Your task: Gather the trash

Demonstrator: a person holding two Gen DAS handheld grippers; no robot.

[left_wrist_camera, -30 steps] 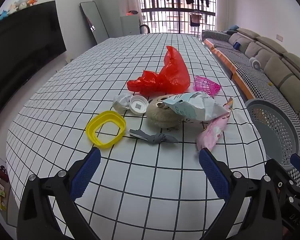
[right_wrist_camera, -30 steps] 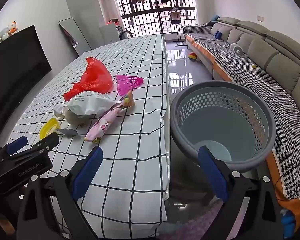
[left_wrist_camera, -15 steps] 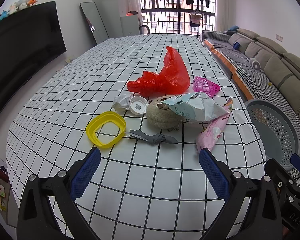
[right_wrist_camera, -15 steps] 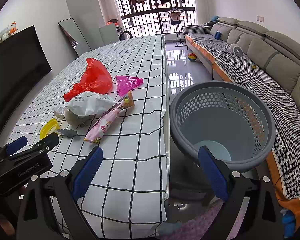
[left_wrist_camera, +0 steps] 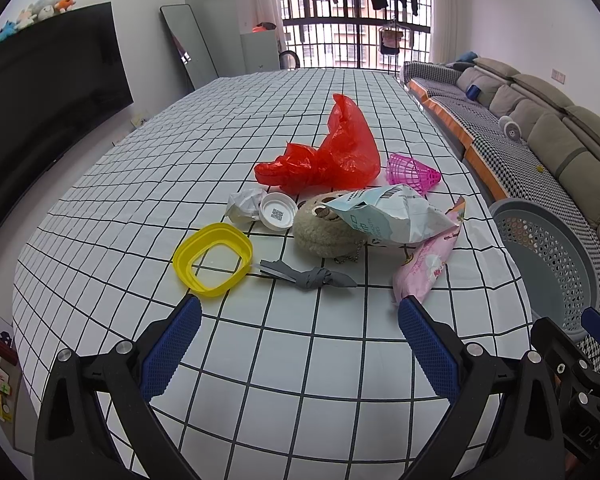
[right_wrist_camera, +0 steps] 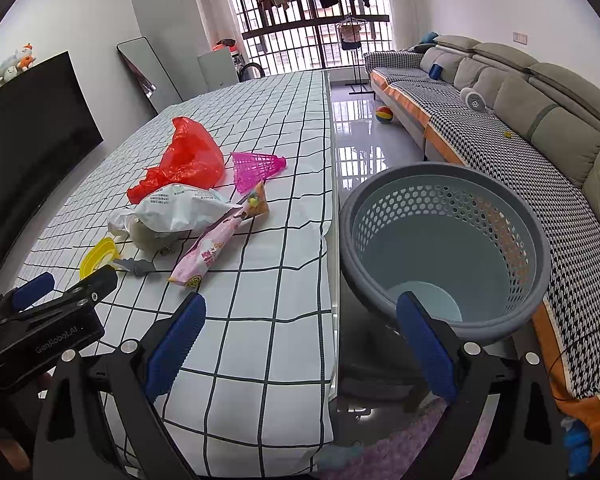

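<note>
In the left wrist view, the left gripper (left_wrist_camera: 298, 330) is held wide open and empty above the checked table (left_wrist_camera: 340, 364); a QR code is printed inside the white lid (left_wrist_camera: 278, 214). The pink wrapper (left_wrist_camera: 428, 258) lies ahead, its long axis running away and rightward.

In the right wrist view, the right gripper (right_wrist_camera: 300, 328) is likewise spread wide, empty, near the grey basket (right_wrist_camera: 448, 240) beside the table; "GenRobot.AI" is read on the left gripper's body.

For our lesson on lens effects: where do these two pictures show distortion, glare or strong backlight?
Left wrist view: the straight grid of the tablecloth bows outward and black corners ring the round image. Right wrist view: the barred window is bright and washed out, and the glossy floor mirrors it as glare. Both views look sharp, with soft, faint shadows.
</note>
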